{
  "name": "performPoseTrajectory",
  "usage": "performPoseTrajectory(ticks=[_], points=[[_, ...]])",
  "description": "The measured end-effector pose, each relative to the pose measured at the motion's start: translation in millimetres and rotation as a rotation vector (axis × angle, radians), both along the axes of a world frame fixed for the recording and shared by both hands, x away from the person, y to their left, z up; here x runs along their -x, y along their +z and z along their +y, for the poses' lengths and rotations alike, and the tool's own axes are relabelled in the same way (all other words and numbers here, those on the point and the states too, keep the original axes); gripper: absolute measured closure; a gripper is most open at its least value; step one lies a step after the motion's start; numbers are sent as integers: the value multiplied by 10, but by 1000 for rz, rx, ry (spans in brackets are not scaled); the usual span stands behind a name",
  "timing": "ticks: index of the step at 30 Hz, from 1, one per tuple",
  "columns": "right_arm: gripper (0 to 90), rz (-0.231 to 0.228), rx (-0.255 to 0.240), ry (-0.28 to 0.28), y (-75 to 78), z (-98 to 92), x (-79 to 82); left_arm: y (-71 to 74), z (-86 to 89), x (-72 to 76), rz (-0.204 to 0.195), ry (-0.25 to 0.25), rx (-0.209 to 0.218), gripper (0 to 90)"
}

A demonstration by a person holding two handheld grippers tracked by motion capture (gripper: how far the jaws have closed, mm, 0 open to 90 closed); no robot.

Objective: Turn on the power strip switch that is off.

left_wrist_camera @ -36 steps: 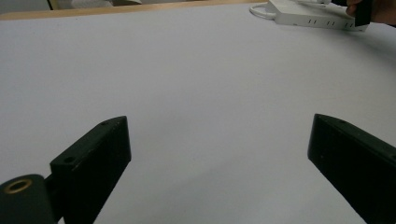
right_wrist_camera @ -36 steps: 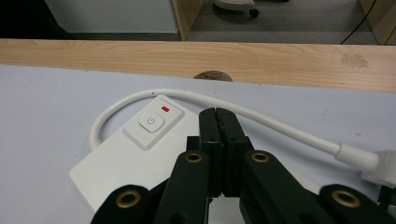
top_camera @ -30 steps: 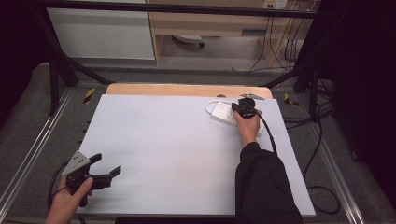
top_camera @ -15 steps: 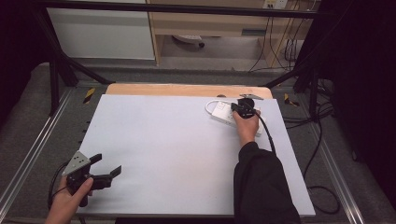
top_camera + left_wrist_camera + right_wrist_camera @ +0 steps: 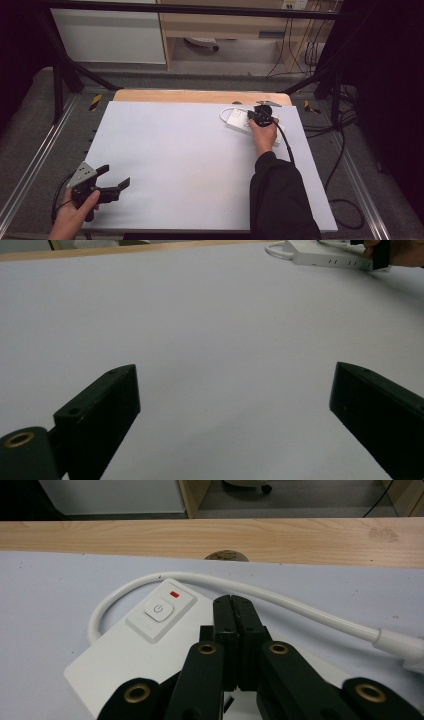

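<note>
Nothing has changed in the last second: the right gripper (image 5: 234, 605) stays with jaws closed together, empty, just above the power strip (image 5: 120, 655), beside its switch (image 5: 159, 609), perhaps touching. The press seems not finished. The left gripper (image 5: 112, 177) rests wide open, far from the strip.

- Even overhead light is falling on the pale counter (image 5: 190, 160), while the surroundings are sinking into near-black.
- Shadows are staying soft and faint.
- In the left gripper view, the near jaws are blurring slightly.
- In the right gripper view, the power strip (image 5: 150, 645) is showing sharp, without glare.
</note>
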State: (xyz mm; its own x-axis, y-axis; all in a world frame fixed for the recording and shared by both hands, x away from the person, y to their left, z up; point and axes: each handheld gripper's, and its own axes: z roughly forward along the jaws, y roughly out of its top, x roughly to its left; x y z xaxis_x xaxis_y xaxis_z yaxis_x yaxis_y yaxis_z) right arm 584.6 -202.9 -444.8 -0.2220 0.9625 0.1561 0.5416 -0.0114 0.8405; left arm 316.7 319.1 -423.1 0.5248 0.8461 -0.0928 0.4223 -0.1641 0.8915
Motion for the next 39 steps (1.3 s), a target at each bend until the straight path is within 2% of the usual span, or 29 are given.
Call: performPoseTrajectory(ticks=[27,32,34,36,39], points=[[900,1,-4,-16,-15,0,-6,-2,-10,2,5,-7,-6,61],[900,4,-4,-1,-29,24,-12,-3,-11,2,6,-7,-6,61],[900,1,-25,-2,-41,37,-14,-2,-9,3,5,-8,-7,61],[900,-5,-11,1,-45,61,-14,-3,-8,2,6,-8,-7,61],[900,-4,-20,-2,-46,57,-11,-4,-6,2,6,-7,-4,61]])
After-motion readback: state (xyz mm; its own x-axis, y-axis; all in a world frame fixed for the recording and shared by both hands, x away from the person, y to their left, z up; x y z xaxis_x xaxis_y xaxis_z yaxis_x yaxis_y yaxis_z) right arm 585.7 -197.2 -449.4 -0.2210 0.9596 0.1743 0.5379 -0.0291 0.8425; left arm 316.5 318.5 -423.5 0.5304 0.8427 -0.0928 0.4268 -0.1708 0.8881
